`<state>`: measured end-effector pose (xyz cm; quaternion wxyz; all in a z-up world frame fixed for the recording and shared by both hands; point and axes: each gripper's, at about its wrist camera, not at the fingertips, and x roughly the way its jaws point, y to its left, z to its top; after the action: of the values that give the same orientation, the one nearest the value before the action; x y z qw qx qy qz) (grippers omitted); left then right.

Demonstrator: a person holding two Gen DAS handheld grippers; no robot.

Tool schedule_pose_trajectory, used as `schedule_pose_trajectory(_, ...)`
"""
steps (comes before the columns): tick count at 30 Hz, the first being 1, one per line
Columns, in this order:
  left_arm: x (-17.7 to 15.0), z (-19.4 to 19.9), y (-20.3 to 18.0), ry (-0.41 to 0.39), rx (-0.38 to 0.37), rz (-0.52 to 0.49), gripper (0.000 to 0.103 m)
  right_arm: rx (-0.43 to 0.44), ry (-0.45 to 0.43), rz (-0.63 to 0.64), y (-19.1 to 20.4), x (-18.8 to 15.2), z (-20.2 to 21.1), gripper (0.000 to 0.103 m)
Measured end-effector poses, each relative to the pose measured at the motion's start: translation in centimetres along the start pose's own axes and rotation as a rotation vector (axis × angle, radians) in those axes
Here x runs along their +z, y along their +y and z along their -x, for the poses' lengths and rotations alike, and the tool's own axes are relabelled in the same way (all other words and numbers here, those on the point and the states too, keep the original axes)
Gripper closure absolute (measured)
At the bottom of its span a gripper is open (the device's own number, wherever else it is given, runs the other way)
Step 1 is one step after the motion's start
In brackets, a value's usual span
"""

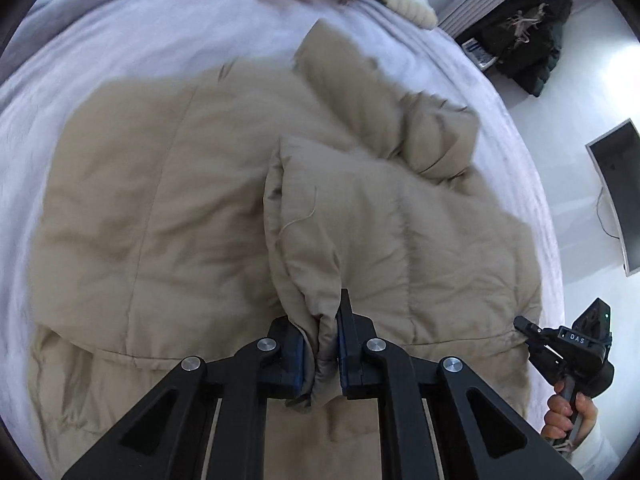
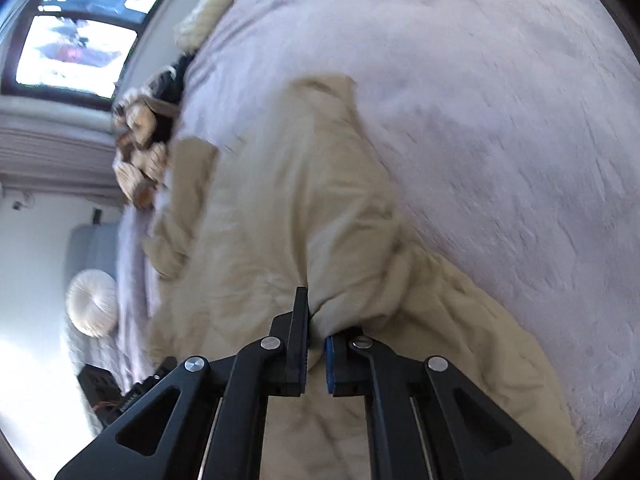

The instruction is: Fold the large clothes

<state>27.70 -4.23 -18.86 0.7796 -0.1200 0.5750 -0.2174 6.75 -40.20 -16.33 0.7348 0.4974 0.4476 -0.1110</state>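
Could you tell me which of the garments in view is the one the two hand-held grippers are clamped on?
The beige padded coat spread across the bed; the left hand-held gripper pinches its fold. The black jacket lies apart on the floor, untouched.

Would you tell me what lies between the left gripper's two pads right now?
A bunched fold of the beige padded coat sits pinched in the left gripper, plain in the left wrist view.

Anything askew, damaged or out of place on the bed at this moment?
One small thing: a loose thread curls off the folded edge of the tan coat. The coat lies rumpled on the bed, both grippers pinching it. No damage visible.
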Motion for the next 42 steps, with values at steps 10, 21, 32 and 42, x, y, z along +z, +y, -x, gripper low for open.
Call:
schedule_pose_trajectory(10, 2.3, 3.0, 1.0, -0.062, 0.145, -0.04, 0.079, -0.01, -0.018, -0.007, -0.2, -0.3, -1.5, 0.096)
schedule_pose_trajectory(21, 1.6, 0.9, -3.2, -0.077, 0.273, -0.125, 0.078, -0.04, 0.071, 0.138, 2.7, -1.6, 1.3, 0.051)
schedule_pose_trajectory(32, 1.8, -1.5, -1.7, -0.035, 0.274, -0.078, 0.078, 0.107, -0.059, -0.093, -1.8, 7.6, 0.8, 0.042)
schedule_pose_trajectory(42, 1.3, -2.6, -2.3, -0.052, 0.304, -0.087, 0.078, -0.121, -0.056, 0.237, 2.9, 8.4, -3.2, 0.092)
